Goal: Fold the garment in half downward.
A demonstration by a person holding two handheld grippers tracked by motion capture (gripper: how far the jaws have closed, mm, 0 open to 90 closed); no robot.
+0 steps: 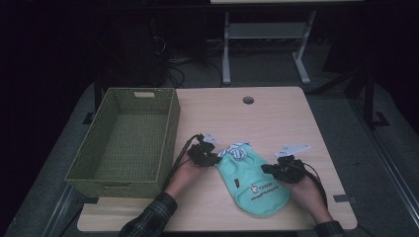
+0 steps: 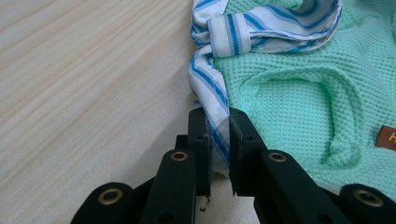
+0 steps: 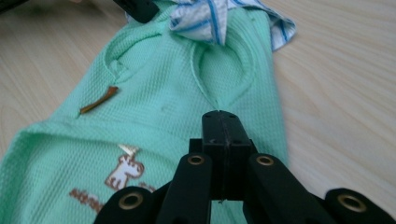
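A mint-green waffle-knit pet shirt (image 1: pixel 257 182) with a small brown animal print lies flat on the wooden table (image 1: pixel 267 116). Its blue-and-white striped collar (image 1: pixel 237 149) is bunched at the far end. My left gripper (image 1: pixel 217 159) sits at the shirt's left edge. In the left gripper view its jaws (image 2: pixel 217 116) pinch the striped collar edge (image 2: pixel 210 88) between the pads. My right gripper (image 1: pixel 267 169) is at the shirt's right side. In the right gripper view (image 3: pixel 222 116) its jaws are pressed flat together over the green cloth (image 3: pixel 154 107), with no cloth seen between them.
A green woven basket (image 1: pixel 170 128) stands on the table's left side, close beside the left hand. A round cable hole (image 1: pixel 248 100) is near the far edge. Bare tabletop lies beyond the shirt and to its right.
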